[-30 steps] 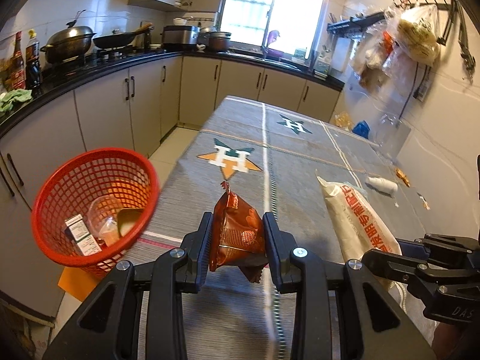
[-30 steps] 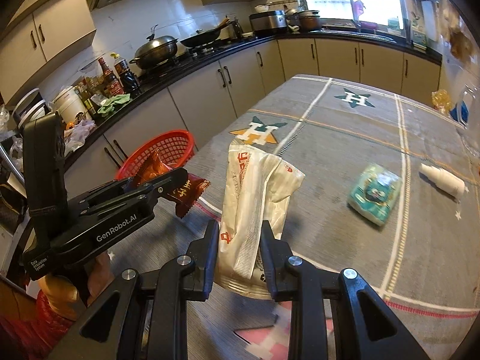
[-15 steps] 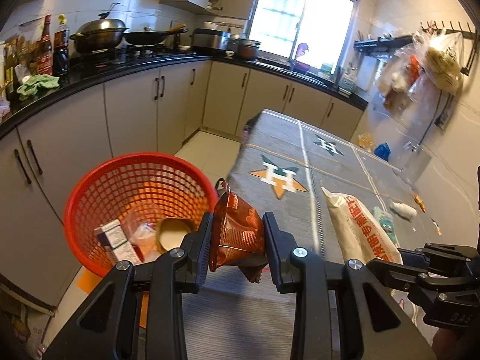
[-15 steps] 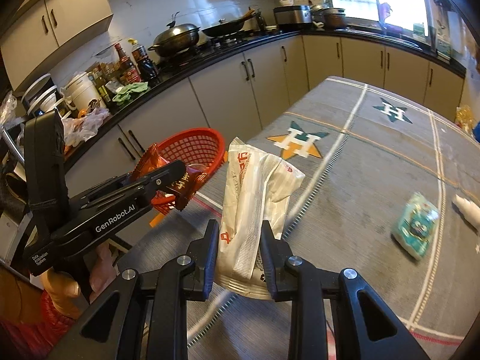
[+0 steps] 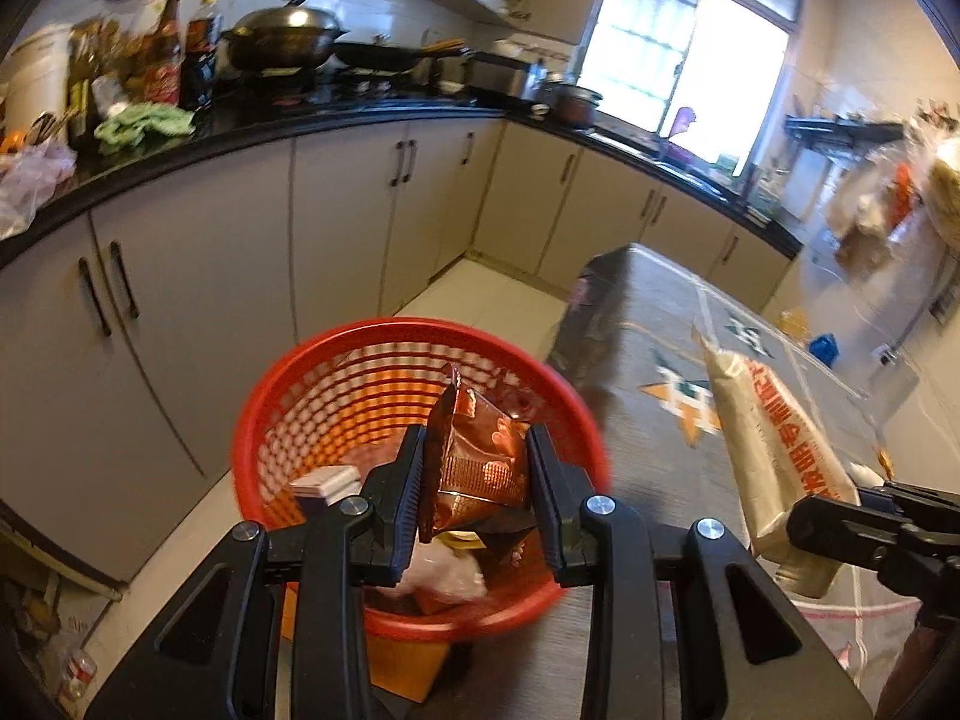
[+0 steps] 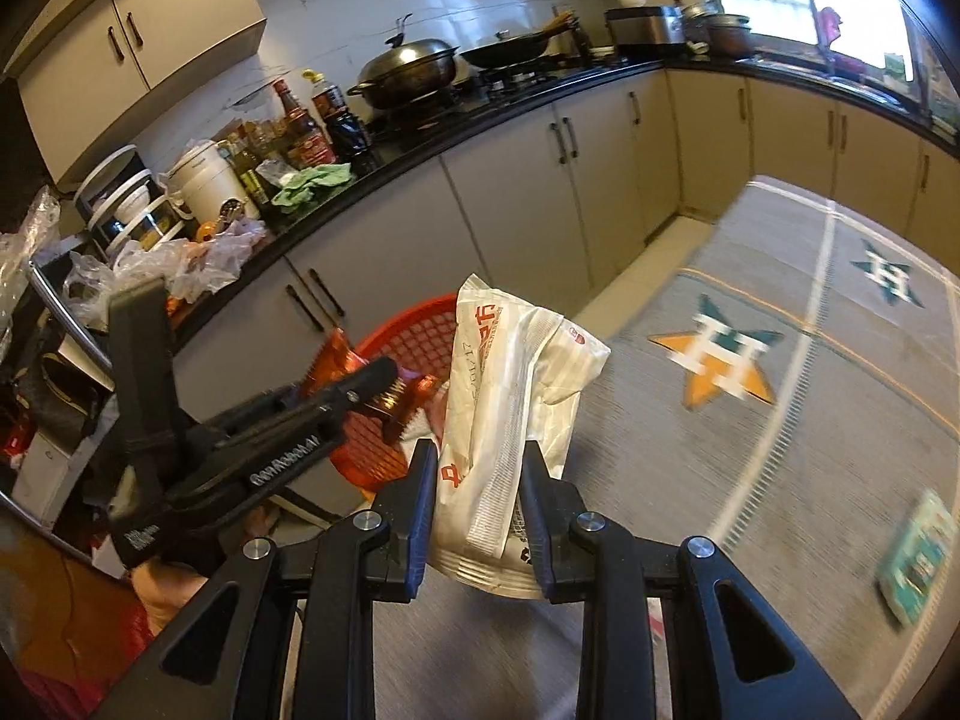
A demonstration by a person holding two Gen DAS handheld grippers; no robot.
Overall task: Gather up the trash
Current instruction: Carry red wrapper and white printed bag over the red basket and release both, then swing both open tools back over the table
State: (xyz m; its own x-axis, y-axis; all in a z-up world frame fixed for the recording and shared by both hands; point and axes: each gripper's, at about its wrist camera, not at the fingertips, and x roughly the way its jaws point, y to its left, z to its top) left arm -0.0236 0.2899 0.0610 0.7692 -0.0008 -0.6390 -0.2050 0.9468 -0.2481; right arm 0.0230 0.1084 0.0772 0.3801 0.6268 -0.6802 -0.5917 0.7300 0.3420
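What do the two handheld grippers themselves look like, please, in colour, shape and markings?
Both are matte black plastic. The left gripper and right gripper each have two flat ribbed fingers on angular open-frame linkages with silver pivot screws. The left one's side carries white "GenRobot.AI" lettering. No cables or sleeves show.

Left tongs (image 5: 474, 483) with brown wrapper (image 5: 474, 468) now over the red basket (image 5: 300, 396), off the table (image 5: 660, 480)
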